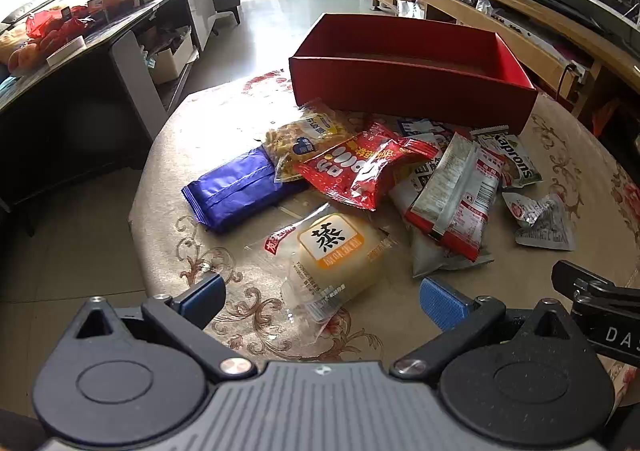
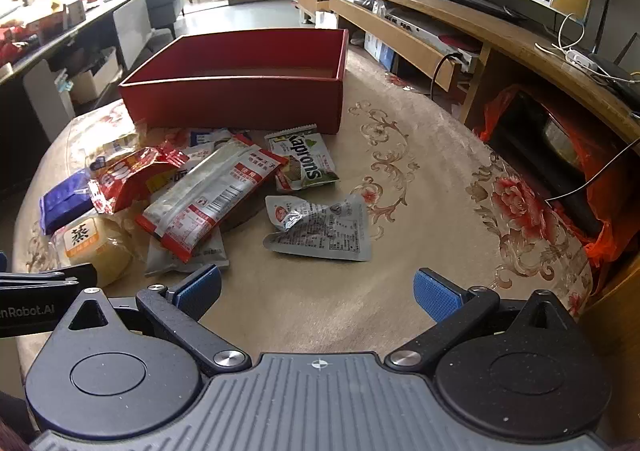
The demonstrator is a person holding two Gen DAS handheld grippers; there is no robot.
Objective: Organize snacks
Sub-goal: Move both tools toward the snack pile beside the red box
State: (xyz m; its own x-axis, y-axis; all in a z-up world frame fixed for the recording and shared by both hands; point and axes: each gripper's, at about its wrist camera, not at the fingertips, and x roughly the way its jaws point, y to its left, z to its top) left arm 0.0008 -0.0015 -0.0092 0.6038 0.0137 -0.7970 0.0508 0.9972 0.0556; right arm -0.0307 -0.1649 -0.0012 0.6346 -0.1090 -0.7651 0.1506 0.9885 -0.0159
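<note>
Snack packets (image 1: 360, 171) heaped ahead of both tools, perhaps nine; overlap blurs count. One red box (image 1: 412, 91) beyond heap, looks bare inside. One steamed-cake packet (image 1: 334, 251) just ahead of left gripper (image 1: 322, 297), jaws apart, nothing between. Right gripper (image 2: 318, 291) likewise spread, nothing held, one silver pouch (image 2: 320, 229) just ahead.

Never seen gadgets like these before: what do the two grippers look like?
The left gripper and right gripper look alike: black linkage arms with silver rivets, a ribbed grey body, two round black discs, and blue textured pads. White lettering marks their sides.
</note>
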